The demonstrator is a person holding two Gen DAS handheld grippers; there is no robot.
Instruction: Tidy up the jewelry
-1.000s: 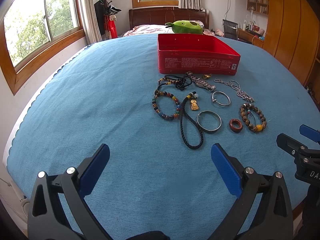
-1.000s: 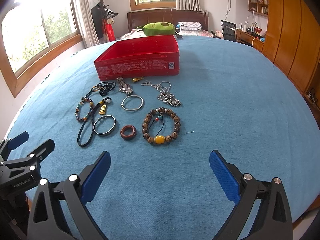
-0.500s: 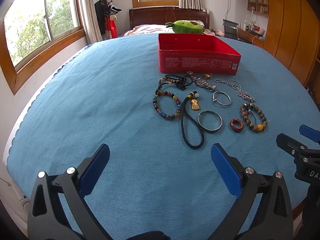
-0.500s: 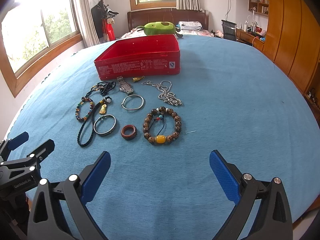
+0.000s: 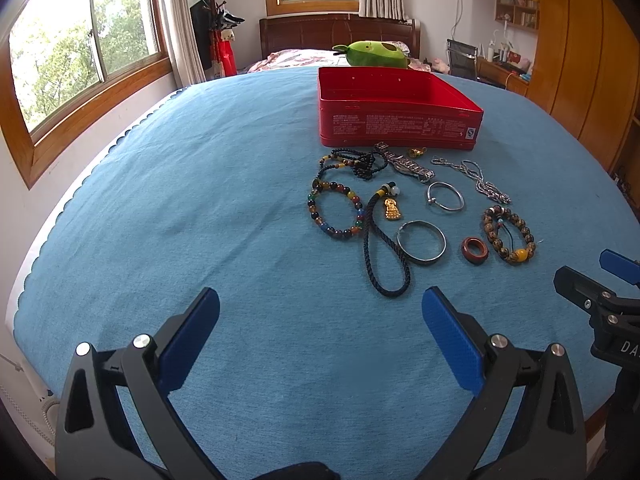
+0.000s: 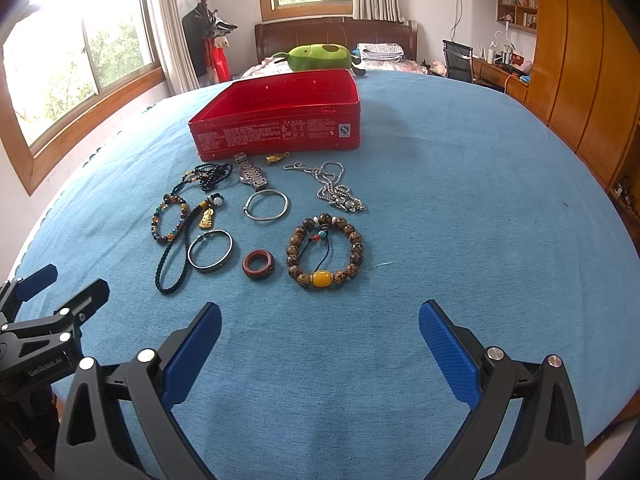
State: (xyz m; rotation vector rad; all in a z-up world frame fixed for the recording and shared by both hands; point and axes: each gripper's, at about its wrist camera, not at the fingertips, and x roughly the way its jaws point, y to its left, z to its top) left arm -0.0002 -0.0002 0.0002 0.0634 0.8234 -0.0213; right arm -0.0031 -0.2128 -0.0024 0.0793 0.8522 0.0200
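Note:
Jewelry lies on a blue cloth in front of an open, empty red tin (image 5: 396, 114) (image 6: 280, 120). Nearest are a brown bead bracelet with a yellow bead (image 6: 324, 250) (image 5: 508, 234), a red-brown ring (image 6: 258, 265) (image 5: 474, 250), a silver bangle (image 5: 421, 242) (image 6: 210, 249) and a dark braided cord with a gold pendant (image 5: 386, 256) (image 6: 172, 256). Farther back lie a multicolour bead bracelet (image 5: 336, 214), a thin silver bangle (image 6: 266, 205), a silver chain (image 6: 338, 190) and a watch (image 5: 404, 164). My left gripper (image 5: 320, 328) and right gripper (image 6: 320, 340) are open and empty, short of the jewelry.
The blue cloth (image 5: 200, 200) covers a large table. A green plush toy (image 6: 316, 56) lies behind the tin. Windows are on the left, wooden cabinets (image 6: 580, 60) on the right, and a bed headboard at the back.
Both grippers have drifted slightly forward toward the jewelry. Nothing on the cloth has moved.

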